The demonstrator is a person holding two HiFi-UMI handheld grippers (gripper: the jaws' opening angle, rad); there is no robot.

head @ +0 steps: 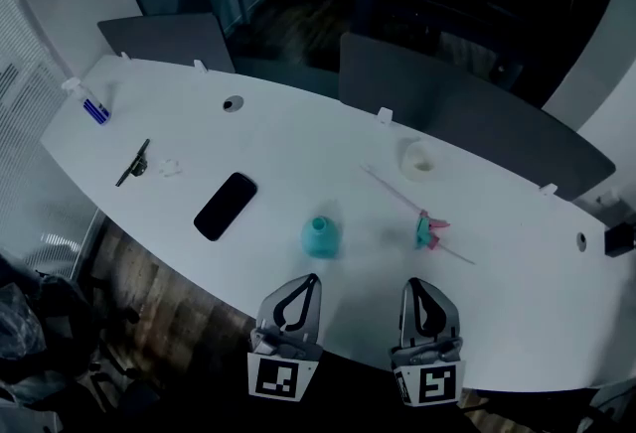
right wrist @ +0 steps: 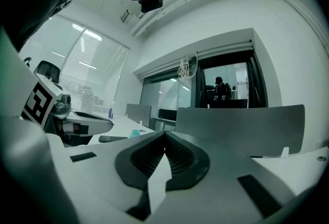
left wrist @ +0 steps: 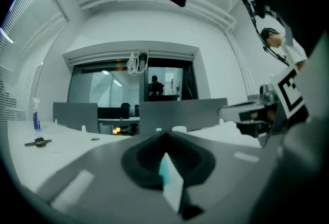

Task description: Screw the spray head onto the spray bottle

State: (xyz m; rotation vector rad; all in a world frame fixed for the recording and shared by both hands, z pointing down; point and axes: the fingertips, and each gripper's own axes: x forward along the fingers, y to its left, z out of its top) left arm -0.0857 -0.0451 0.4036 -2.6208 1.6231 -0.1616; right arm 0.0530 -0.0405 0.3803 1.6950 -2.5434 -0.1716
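A teal spray bottle [head: 320, 236] without its head stands on the white table [head: 298, 138], just beyond my left gripper [head: 310, 278]. A sliver of the same spray bottle [left wrist: 167, 168] shows between that gripper's tips. The spray head [head: 429, 230], teal and pink with a long thin tube, lies on the table beyond my right gripper [head: 415, 283]. Both grippers rest at the near table edge, shut and empty. In the right gripper view the spray bottle [right wrist: 134, 133] shows small at the left, past the left gripper [right wrist: 77, 126].
A black phone [head: 226, 205] lies left of the bottle. A white roll [head: 418, 161] sits behind the spray head. A dark tool [head: 132, 162] and a small blue bottle [head: 94, 109] lie at the far left. Grey chair backs [head: 427, 98] stand along the far edge.
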